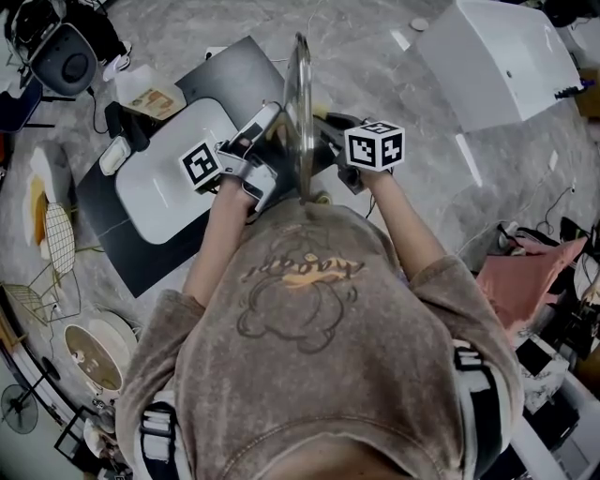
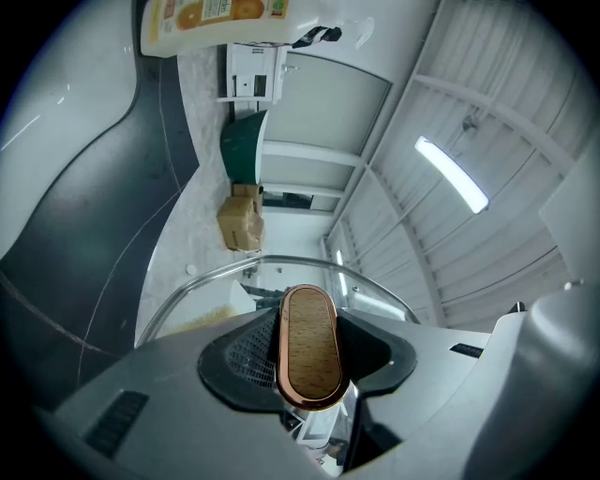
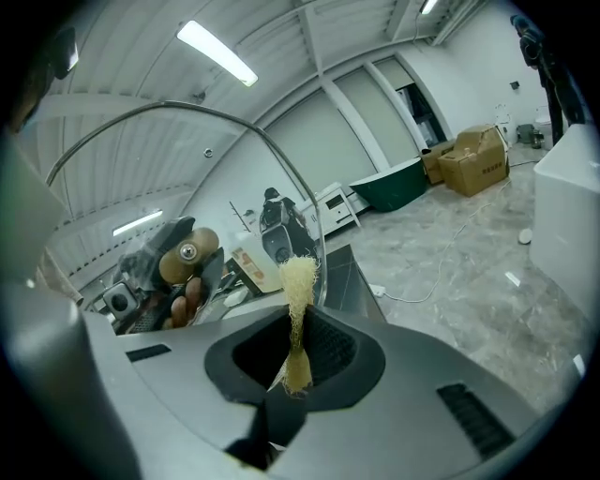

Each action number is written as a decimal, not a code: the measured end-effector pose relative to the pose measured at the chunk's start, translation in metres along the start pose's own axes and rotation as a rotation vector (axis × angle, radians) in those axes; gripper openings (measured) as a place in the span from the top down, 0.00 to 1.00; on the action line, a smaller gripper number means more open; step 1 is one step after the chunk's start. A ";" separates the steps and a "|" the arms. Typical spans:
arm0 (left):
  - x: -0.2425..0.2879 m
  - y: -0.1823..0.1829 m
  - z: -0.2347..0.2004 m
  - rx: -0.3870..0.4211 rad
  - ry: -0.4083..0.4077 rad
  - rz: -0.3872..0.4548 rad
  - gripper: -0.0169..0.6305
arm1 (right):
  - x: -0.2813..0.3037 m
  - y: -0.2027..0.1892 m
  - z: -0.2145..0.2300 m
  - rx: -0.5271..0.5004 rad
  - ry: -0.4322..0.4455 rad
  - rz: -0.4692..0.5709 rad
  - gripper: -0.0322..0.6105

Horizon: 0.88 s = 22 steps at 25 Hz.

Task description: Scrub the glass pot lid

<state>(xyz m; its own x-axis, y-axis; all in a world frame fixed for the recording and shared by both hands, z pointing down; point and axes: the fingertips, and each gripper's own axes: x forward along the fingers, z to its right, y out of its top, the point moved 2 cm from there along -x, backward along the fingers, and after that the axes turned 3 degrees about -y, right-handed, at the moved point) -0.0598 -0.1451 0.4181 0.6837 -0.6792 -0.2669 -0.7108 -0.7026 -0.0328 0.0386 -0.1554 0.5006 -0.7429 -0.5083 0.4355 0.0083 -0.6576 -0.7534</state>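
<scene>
A grey marbled floor (image 1: 412, 112) runs under a dark tabletop (image 1: 141, 253) that carries a white tray (image 1: 169, 187), with a white box (image 1: 497, 56) far to the right. An orange-labelled bottle (image 2: 216, 23) lies at the tabletop's far edge, and a cardboard box (image 2: 241, 223) and a green tub (image 2: 244, 150) sit further off on the floor.

The glass pot lid (image 1: 300, 112) is held upright in the air above the tabletop's right edge, edge-on to the person, between the two grippers. The left gripper (image 1: 274, 127) has its fingers clenched on the lid's wooden handle (image 2: 309, 347). The right gripper (image 1: 325, 129), just right of the lid, has its fingers clenched on a pale loofah scrubber (image 3: 298, 319). The scrubber's frayed tip is right at the lid's metal rim; whether it touches I cannot tell.
</scene>
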 end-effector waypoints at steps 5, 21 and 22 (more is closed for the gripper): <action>-0.010 0.012 0.000 0.044 0.030 0.033 0.69 | -0.016 -0.002 0.014 0.021 -0.035 0.013 0.90; -0.036 0.051 -0.003 0.290 0.205 0.052 0.69 | -0.089 -0.008 0.034 0.111 -0.144 0.133 0.90; -0.037 0.055 -0.005 0.337 0.243 0.043 0.69 | -0.090 -0.008 0.033 0.114 -0.144 0.136 0.90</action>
<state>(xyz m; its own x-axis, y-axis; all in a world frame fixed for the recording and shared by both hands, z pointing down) -0.1229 -0.1597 0.4307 0.6424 -0.7652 -0.0412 -0.7265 -0.5910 -0.3507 0.1278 -0.1224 0.4839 -0.6268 -0.6653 0.4057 0.1837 -0.6321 -0.7528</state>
